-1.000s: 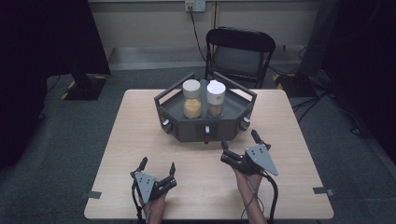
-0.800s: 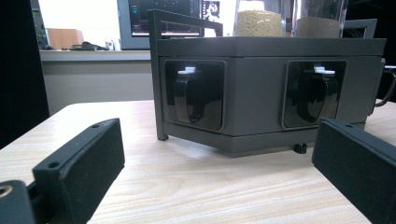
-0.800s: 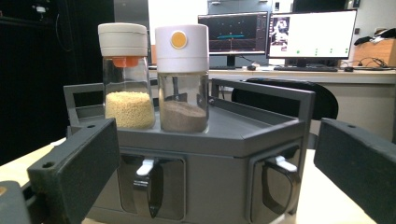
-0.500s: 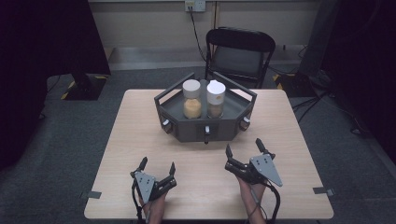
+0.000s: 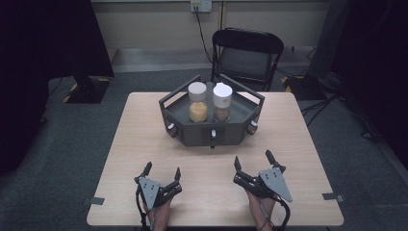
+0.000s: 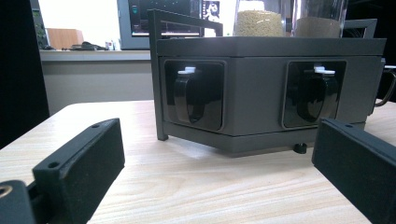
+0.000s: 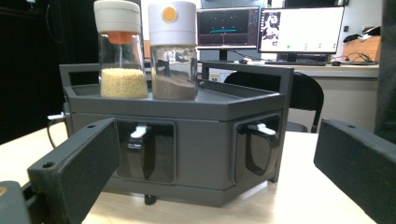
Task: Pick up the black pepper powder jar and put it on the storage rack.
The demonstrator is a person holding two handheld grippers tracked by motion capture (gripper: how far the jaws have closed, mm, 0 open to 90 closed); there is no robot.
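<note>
Overhead view; claw views facing rack [image 5: 211,126]

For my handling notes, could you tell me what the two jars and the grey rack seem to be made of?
Jars: clear glass or plastic, contents visible through them; matte white lids, probably plastic. Grey rack: matte, sharp-edged panels, likely painted metal or plastic.

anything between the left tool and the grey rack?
Nothing: only bare wooden table lies between the left tool and the grey rack, in both the high view and the left gripper view.
</note>
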